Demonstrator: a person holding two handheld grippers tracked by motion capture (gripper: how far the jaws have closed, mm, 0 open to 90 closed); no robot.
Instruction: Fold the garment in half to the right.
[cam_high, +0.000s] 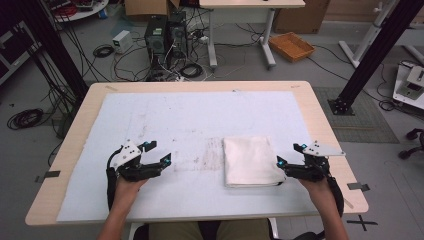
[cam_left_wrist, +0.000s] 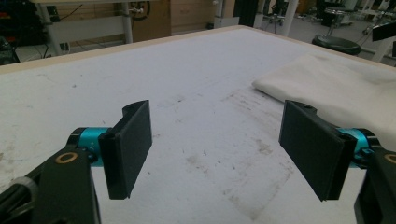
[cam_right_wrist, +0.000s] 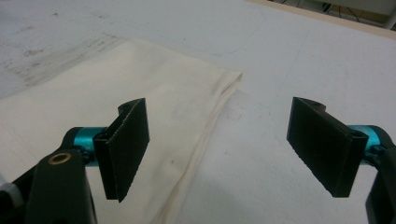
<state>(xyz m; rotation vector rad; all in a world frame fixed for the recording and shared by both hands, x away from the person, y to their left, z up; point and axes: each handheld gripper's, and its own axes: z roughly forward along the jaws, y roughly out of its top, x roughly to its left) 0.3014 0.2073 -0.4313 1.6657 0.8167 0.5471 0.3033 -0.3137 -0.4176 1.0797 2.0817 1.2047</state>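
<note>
A folded white cloth (cam_high: 250, 161) lies flat on the white mat, right of the table's middle. My right gripper (cam_high: 290, 155) sits at the cloth's right edge, low over the mat. In the right gripper view its jaws (cam_right_wrist: 224, 140) stand wide open, with the cloth's folded edge (cam_right_wrist: 205, 135) running below the gap and no pad touching it. My left gripper (cam_high: 159, 152) rests to the left, well apart from the cloth. It is open (cam_left_wrist: 219, 140) over bare, smudged mat, and the cloth (cam_left_wrist: 336, 88) lies off to its right.
The white mat (cam_high: 190, 115) covers most of the wooden table (cam_high: 320, 115). A grey smudged patch (cam_high: 210, 157) lies just left of the cloth. Beyond the table, on the floor, are computer towers (cam_high: 165, 35), loose cables, an orange tray (cam_high: 291, 46) and black frame posts (cam_high: 370, 55).
</note>
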